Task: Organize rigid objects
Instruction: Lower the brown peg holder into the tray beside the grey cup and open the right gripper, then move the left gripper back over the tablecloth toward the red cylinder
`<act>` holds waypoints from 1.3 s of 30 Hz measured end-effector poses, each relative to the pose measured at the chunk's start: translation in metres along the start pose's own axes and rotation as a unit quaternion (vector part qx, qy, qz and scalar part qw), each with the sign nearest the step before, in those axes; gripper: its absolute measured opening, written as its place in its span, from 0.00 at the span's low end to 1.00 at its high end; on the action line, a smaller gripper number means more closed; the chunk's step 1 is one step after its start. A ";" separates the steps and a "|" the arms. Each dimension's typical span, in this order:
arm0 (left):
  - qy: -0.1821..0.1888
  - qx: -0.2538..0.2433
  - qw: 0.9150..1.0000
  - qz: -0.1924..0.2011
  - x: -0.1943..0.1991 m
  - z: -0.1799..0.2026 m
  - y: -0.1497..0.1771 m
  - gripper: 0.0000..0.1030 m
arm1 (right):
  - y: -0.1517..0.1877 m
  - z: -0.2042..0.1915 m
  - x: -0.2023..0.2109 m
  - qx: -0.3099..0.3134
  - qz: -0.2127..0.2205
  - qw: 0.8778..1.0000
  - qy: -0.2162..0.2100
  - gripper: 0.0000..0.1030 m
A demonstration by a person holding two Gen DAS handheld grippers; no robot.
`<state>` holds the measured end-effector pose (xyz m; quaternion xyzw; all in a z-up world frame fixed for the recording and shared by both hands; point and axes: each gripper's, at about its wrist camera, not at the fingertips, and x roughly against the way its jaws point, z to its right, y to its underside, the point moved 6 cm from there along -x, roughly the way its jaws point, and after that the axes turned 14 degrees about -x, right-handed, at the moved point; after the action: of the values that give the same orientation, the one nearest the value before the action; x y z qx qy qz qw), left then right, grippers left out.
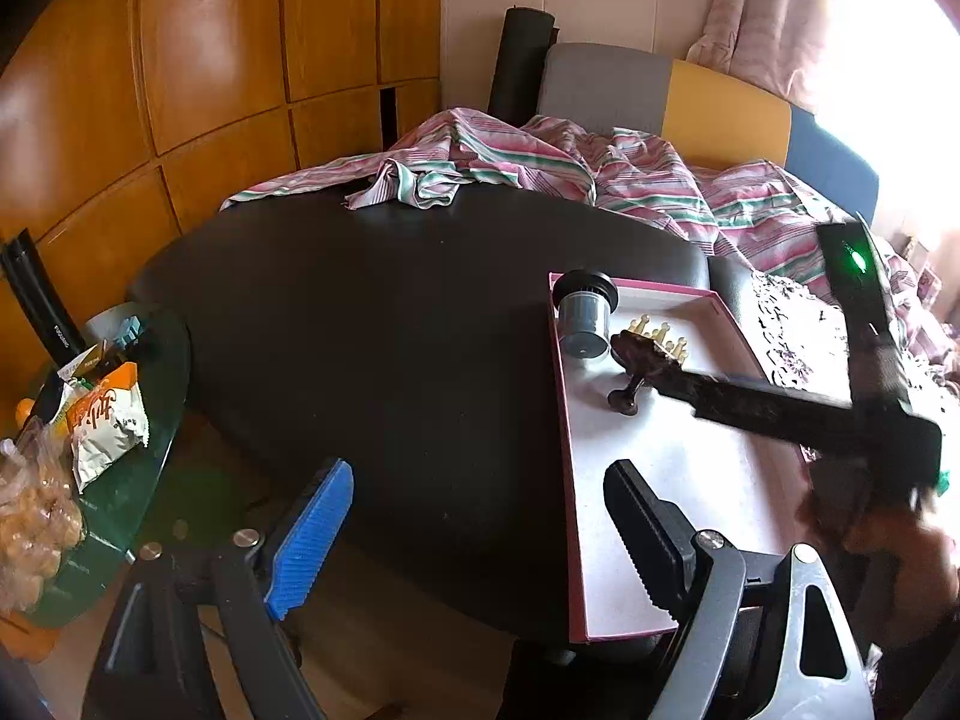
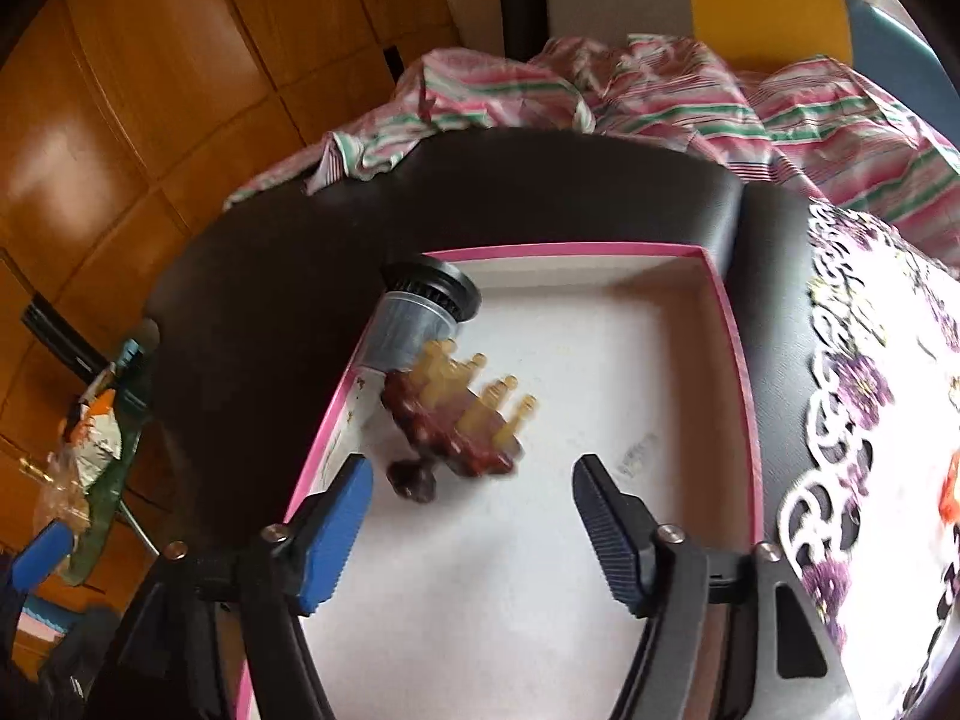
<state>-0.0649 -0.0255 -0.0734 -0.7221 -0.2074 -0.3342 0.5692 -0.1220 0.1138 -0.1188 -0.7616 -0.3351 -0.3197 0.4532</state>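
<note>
Tray work over a dark table [image 1: 390, 330], both grippers empty.

Table came first, then the pink-rimmed tray [image 2: 735, 324] on it, then a grey cylindrical canister [image 2: 414, 324] lying in the tray's far left corner, and smallest, a brown massager with yellow prongs [image 2: 462, 420] just beside the canister. The right gripper [image 2: 471, 525] stood wide open above the tray, nothing between its pads; the left gripper [image 1: 480, 534] was equally open, holding nothing. Withdrawing cleanly, without knocking the massager, would have served best.
</note>
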 end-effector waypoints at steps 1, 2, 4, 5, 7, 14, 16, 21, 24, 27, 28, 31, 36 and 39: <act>0.002 -0.001 1.000 -0.001 0.000 0.001 0.000 0.85 | 0.002 0.008 0.001 -0.009 -0.002 1.000 0.004 0.71; 0.003 -0.003 1.000 -0.001 0.000 0.003 0.000 0.85 | 0.004 0.017 0.001 -0.017 -0.006 1.000 0.016 0.71; 0.007 -0.007 1.000 -0.001 0.002 0.007 -0.001 0.85 | 0.006 0.034 0.000 -0.033 -0.011 0.998 0.046 0.70; 0.008 -0.010 1.000 0.000 0.003 0.010 -0.001 0.85 | 0.005 0.036 0.004 -0.031 -0.002 0.999 0.041 0.67; 0.010 -0.016 1.000 0.003 0.005 0.013 -0.002 0.85 | 0.005 0.043 0.005 -0.037 -0.006 0.998 0.058 0.67; 0.014 -0.029 0.999 0.007 0.008 0.023 -0.007 0.85 | 0.008 0.074 0.014 -0.057 0.006 0.995 0.084 0.67; 0.015 -0.033 0.999 0.007 0.009 0.026 -0.009 0.85 | 0.008 0.077 0.019 -0.066 0.005 0.995 0.076 0.67; 0.020 -0.046 0.999 0.015 0.013 0.036 -0.014 0.85 | 0.002 0.080 0.044 -0.069 0.035 0.996 0.049 0.67; 0.023 -0.058 0.998 0.021 0.017 0.045 -0.016 0.85 | 0.000 0.083 0.059 -0.068 0.050 0.995 0.047 0.68; 0.029 -0.065 0.997 0.025 0.019 0.053 -0.018 0.85 | 0.002 0.091 0.074 -0.070 0.060 0.994 0.051 0.68; 0.032 -0.068 0.997 0.026 0.020 0.057 -0.019 0.85 | 0.004 0.093 0.079 -0.068 0.065 0.994 0.054 0.68; 0.040 -0.076 0.996 0.029 0.023 0.067 -0.020 0.85 | 0.010 0.102 0.094 -0.062 0.078 0.993 0.067 0.68; 0.056 -0.088 0.994 0.035 0.028 0.084 -0.021 0.85 | 0.020 0.114 0.115 -0.051 0.093 0.991 0.083 0.68; 0.062 -0.096 0.993 0.037 0.031 0.094 -0.022 0.86 | 0.025 0.124 0.127 -0.048 0.099 0.990 0.092 0.68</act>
<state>-0.0349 0.0684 -0.0486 -0.7584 -0.1122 -0.3755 0.5207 -0.0067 0.2449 -0.0777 -0.7793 -0.1994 -0.3577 0.4742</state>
